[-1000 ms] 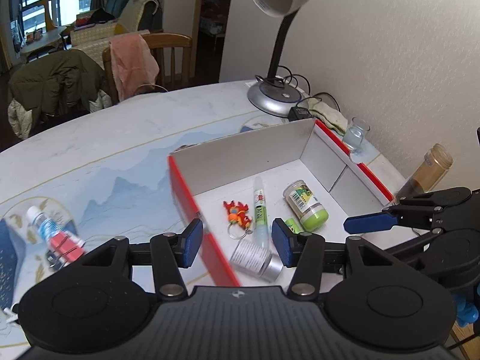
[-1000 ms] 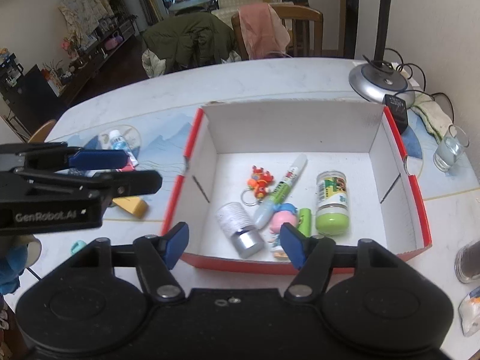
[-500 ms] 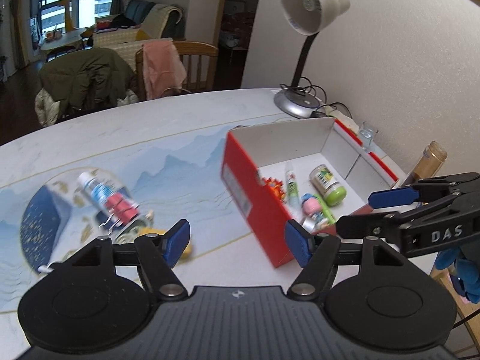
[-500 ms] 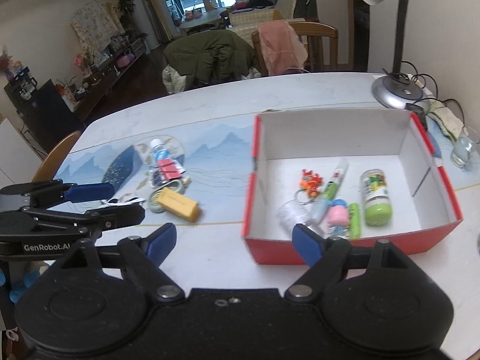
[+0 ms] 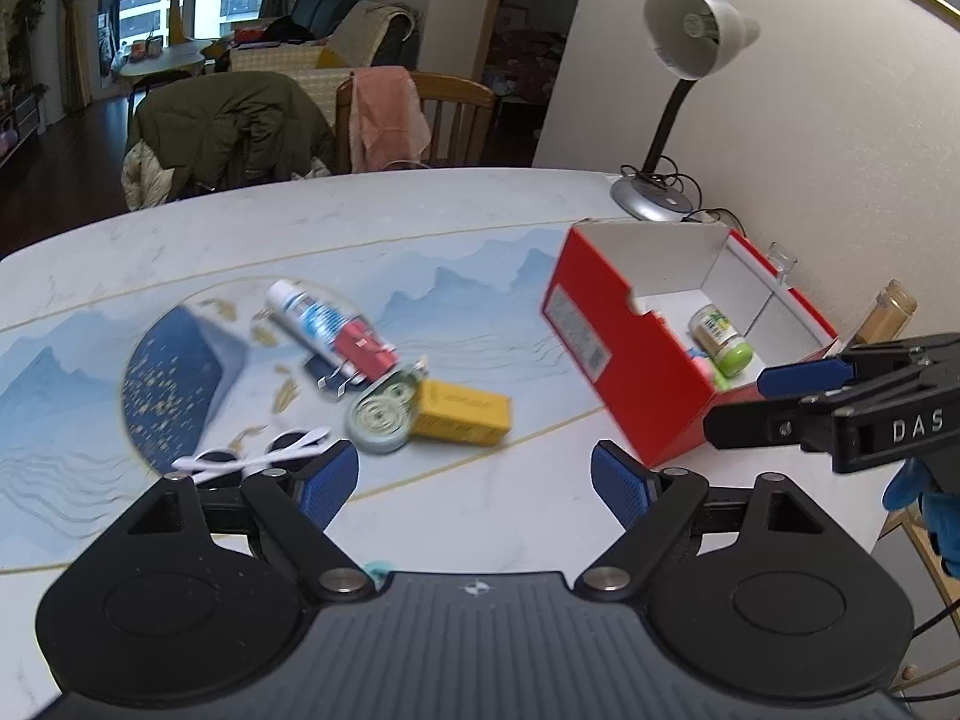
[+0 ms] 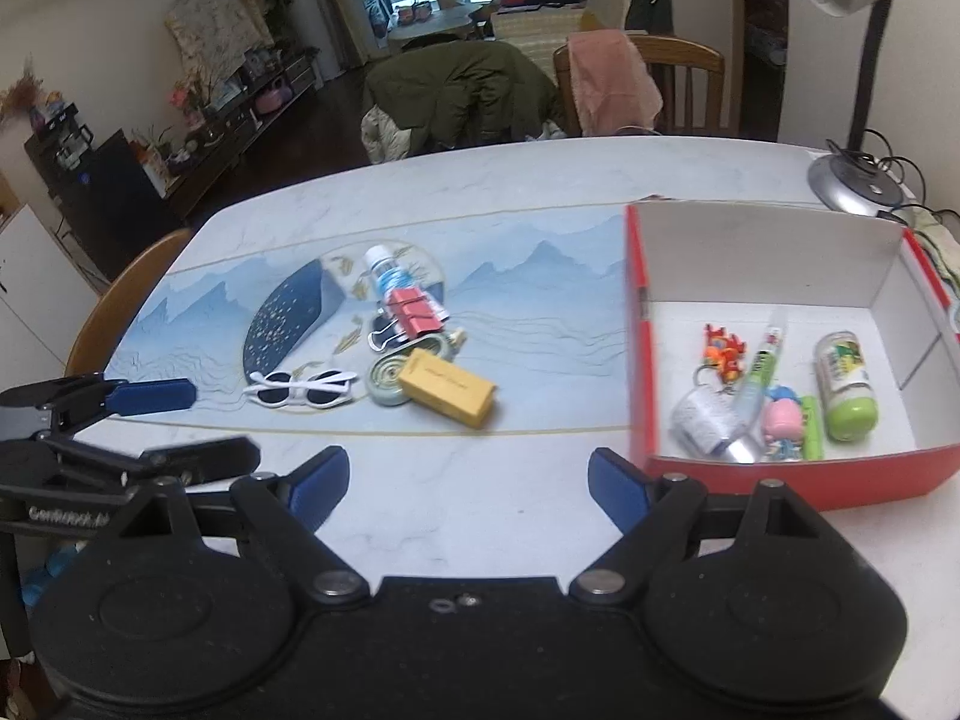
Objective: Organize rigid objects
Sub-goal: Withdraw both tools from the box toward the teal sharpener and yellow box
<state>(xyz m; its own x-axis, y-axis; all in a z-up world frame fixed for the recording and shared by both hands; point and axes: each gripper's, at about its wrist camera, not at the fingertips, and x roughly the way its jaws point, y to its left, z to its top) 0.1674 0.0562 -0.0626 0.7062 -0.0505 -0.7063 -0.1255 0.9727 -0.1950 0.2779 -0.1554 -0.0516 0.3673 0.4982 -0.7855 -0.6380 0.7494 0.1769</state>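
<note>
A red box (image 6: 642, 360) with a white inside stands at the right and holds a green-capped bottle (image 6: 843, 387), an orange keychain (image 6: 723, 354), a pen (image 6: 762, 372), a silver can (image 6: 708, 420) and a pink figure (image 6: 783, 420). Left of it on the table lie a yellow block (image 6: 447, 389), a round tin (image 6: 387, 381), white sunglasses (image 6: 300, 390), a red binder clip (image 6: 414, 312) and a white-blue tube (image 6: 387, 273). My left gripper (image 5: 474, 480) hangs short of the yellow block (image 5: 462, 411), jaws opening and empty. My right gripper (image 6: 468, 483) is open and empty.
A desk lamp (image 5: 690, 42) stands behind the box (image 5: 600, 336) by the wall, with a glass (image 5: 780, 258) and a brown bottle (image 5: 888, 312) to its right. Chairs draped with a jacket (image 5: 228, 114) line the table's far edge. A blue-gloved hand (image 5: 936, 510) holds the right gripper.
Both views have swung from over the box leftward to the loose pile on the table. Both grippers' jaws stand wider apart than before, and nothing is between them.
</note>
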